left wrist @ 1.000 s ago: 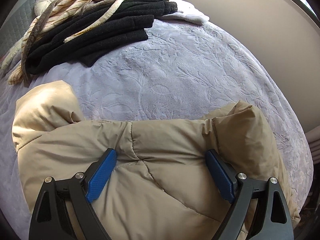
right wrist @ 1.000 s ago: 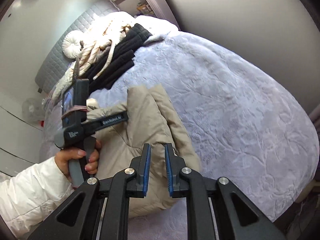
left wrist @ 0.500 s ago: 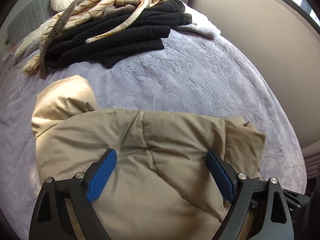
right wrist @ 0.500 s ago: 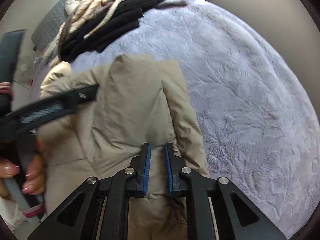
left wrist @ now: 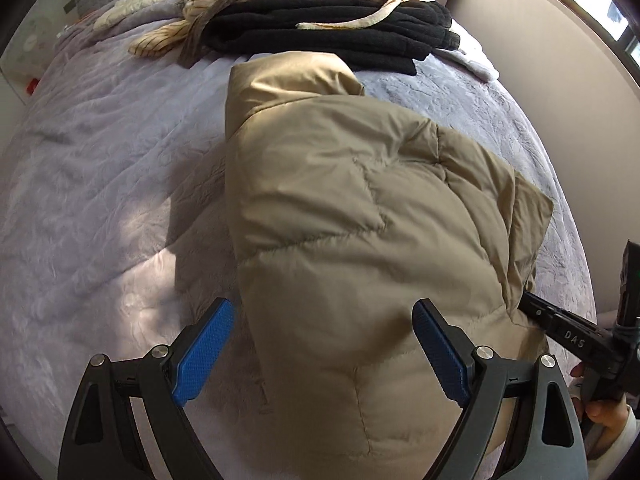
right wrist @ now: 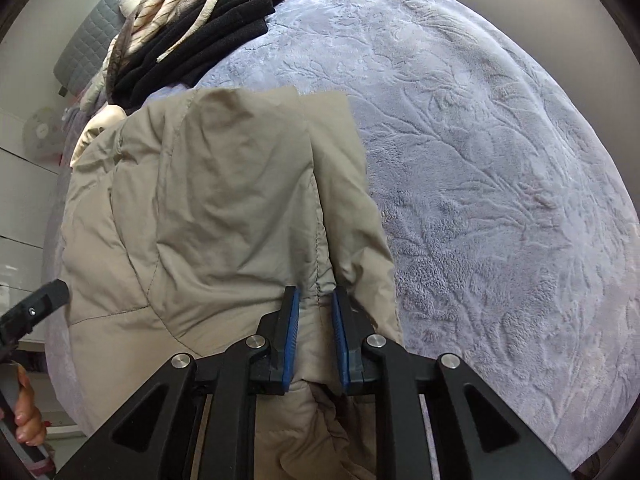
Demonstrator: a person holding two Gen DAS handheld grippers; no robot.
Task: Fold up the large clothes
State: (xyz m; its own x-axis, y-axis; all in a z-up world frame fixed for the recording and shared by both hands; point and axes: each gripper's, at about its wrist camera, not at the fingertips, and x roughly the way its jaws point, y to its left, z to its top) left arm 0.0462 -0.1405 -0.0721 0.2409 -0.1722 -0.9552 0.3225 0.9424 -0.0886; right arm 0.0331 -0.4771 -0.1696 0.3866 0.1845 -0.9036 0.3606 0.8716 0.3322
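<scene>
Right wrist: right gripper (right wrist: 314,312) fingers just eased apart astride jacket (right wrist: 208,208) edge; left gripper (left wrist: 322,354) wide apart above.

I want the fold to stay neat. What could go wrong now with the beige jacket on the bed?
1. The right gripper has just been opening around a ridge of the beige jacket; the puffy fold may spring back.
2. The left gripper is wide open, holding nothing, so nothing pins the jacket.
3. The black clothes lie close behind; a push could disturb them.
</scene>
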